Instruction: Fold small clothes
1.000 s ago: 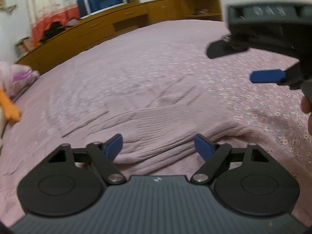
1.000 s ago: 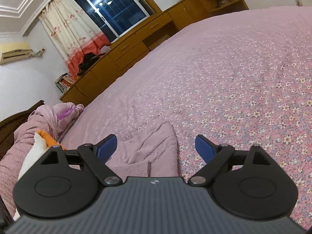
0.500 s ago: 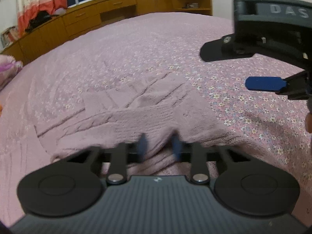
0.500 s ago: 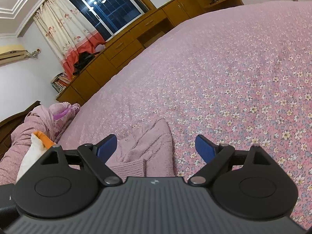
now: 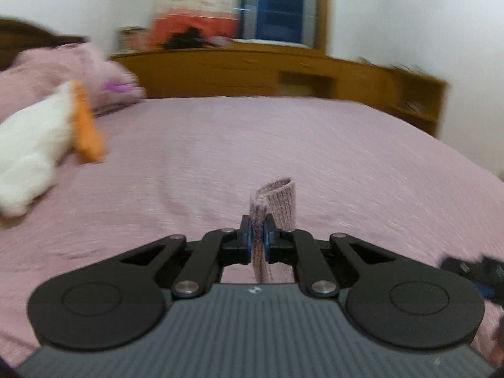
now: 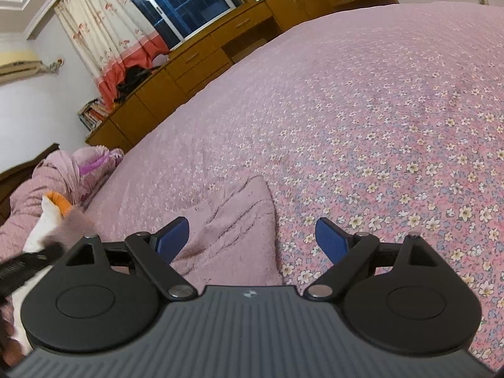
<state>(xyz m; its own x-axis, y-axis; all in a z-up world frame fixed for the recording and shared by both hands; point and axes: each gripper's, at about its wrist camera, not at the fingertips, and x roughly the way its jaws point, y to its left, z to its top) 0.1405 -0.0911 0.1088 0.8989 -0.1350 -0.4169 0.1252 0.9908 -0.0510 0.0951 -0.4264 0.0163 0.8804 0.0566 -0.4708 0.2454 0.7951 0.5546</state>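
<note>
Left tongs (image 5: 258,232) closed tight on a fold of pink knitted garment (image 5: 277,201), at lower centre of the left wrist view; blue pads pressing the knit from both sides, a ribbed loop of it standing up just above them, a strip hanging down below. Whole view smeared by motion blur. Behind the loop, the pink bedspread (image 5: 315,145) filling the middle of the frame. At far left, a white and orange soft toy (image 5: 41,145) lying on the bed, with a heap of pink bedding (image 5: 56,72) behind it. Along the top, a wooden cabinet (image 5: 252,72) against the wall, and a dark window (image 5: 280,6) above it. At lower right edge, a blurred dark piece of the other tool.

Right tongs (image 6: 252,239) wide open at lower centre of the right wrist view, gripping nothing. Between and just beyond the blue pads, the rest of the pink knit lying rumpled on the flowered bedspread, nearer the left pad. At upper left, a cream and red curtain (image 6: 107,31) beside the window.
</note>
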